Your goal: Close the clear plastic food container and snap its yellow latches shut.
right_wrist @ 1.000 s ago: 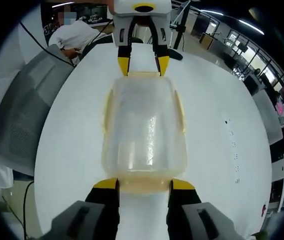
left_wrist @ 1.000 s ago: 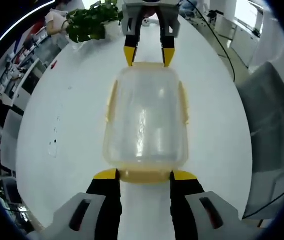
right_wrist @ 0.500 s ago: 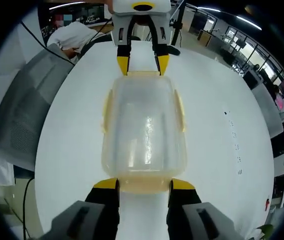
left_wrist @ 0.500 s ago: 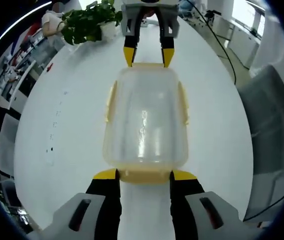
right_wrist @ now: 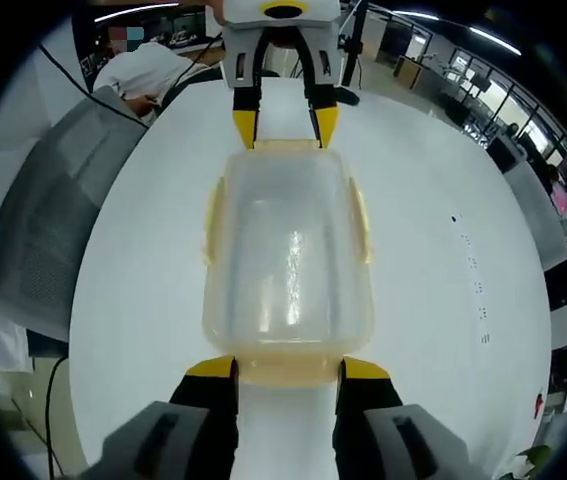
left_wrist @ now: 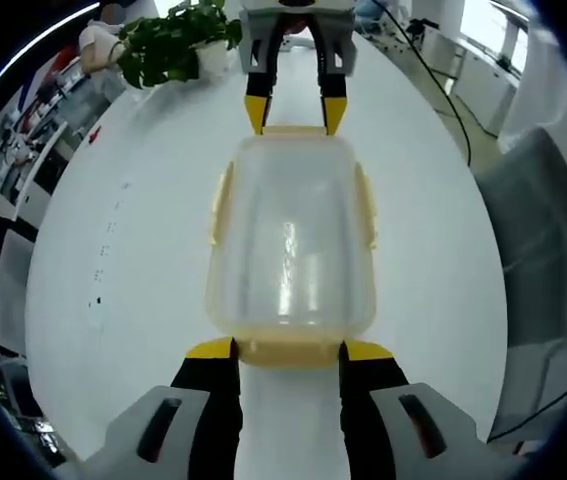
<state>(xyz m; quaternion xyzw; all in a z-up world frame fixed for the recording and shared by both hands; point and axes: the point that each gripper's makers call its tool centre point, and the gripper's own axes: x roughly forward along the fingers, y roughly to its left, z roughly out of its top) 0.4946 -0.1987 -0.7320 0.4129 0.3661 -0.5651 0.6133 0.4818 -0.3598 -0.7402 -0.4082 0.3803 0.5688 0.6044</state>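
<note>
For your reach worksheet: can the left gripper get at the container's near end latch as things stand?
Probably yes. The left gripper is open, its jaws either side of the near end latch of the container, with nothing between.

A white table stretches across the room. A leafy green plant stands at its far edge. A grey chair sits beside the table, and a person in white leans over behind it.
</note>
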